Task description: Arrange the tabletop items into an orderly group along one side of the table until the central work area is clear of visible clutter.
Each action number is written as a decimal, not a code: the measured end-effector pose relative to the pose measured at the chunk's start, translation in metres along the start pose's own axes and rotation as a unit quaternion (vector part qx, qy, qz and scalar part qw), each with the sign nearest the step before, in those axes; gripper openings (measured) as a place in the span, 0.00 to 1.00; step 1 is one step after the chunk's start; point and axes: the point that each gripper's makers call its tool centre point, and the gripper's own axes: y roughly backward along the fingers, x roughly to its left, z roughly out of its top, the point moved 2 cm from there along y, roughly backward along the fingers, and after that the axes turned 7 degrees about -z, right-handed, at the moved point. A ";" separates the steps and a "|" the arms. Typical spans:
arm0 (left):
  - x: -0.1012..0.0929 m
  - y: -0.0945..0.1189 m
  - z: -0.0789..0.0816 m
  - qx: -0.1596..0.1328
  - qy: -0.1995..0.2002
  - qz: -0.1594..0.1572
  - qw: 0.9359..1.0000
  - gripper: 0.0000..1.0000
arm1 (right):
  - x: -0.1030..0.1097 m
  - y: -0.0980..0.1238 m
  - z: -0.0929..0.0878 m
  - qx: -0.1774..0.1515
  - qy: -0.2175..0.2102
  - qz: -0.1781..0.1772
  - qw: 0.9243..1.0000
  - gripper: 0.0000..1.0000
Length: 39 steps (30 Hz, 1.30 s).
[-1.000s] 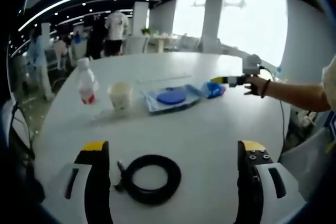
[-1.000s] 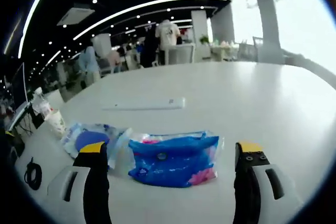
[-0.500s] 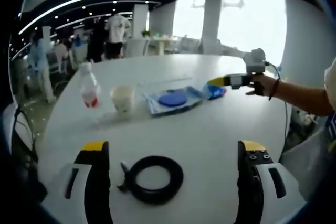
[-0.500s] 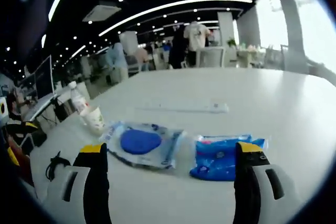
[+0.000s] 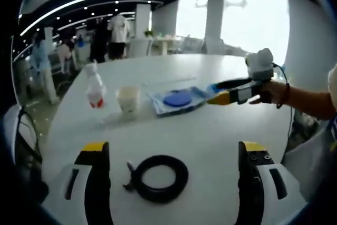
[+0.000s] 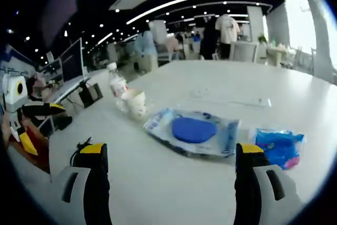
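— Left claw?
— Spread wide, pinching nothing, low over the table.

— Between its jaws?
— Cable, coiled flat, nearer the left jaw, touching neither.

— Handled how, at a guess?
— Probably light, rubbery and floppy, and likely to sag out of its coil if lifted by one strand. Best pinched across the whole bundle, beside the stub on its left.

— Farther out?
— Well ahead and to the left, bottle, upright, red label. Looked tall and tippy, so best taken mid-body. Just right of it and apart, cup, upright, seemingly thin-walled. Would have crushed under a hard squeeze; best gripped gently at the rim. Straight ahead, pouch, flat, with a blue disc inside. Judged soft, with slick film, so best taken at an edge.

— Right claw?
— Ahead and right of the left claw, held in a hand, jaws parted and empty, just beside the pouch's right end.

— Through its own view?
— Spread as well. Pouch ahead, between the jaws. Blue packet ahead of the right jaw, just right of the pouch, flat. Probably limp and light. Beyond both, a thin white strip.
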 end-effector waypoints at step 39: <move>0.010 0.007 0.007 -0.015 0.004 0.024 1.000 0.99 | 0.151 -0.062 -0.057 0.051 0.103 0.121 0.986 0.84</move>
